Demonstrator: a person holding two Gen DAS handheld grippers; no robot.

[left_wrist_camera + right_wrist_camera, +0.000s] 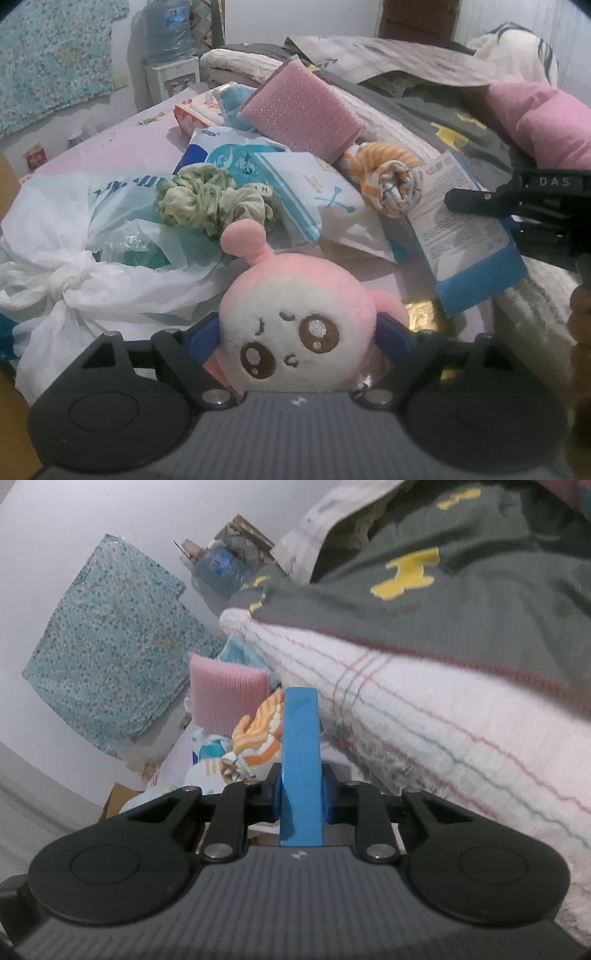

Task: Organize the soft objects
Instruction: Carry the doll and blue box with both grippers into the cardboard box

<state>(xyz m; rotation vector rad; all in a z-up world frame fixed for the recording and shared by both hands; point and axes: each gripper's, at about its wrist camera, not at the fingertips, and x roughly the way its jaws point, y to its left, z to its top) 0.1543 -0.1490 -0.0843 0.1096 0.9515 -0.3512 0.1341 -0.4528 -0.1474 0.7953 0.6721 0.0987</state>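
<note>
Plush toy [291, 332], a pink-and-white round face, sits clenched between the jaws of the left gripper [301, 338] just above the bed's pink sheet [122, 144], face toward the camera, antenna and long axis pointing up and slightly left; keep the squeeze on the head's sides (it will deform) and lift clear of the knotted plastic bag [74, 273]. Farther right, the right gripper [301, 799] pinches a blue-edged flat package [300, 760] edge-on, beside the striped rolled cloth [391, 181] and pink sponge [299, 110].

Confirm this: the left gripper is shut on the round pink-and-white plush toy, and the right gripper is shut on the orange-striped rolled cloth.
Wrong on the right gripper: the right wrist view shows it shut on a flat blue box; the orange-striped rolled cloth lies free beyond it. The left gripper is indeed shut on the round pink-and-white plush toy.
</note>
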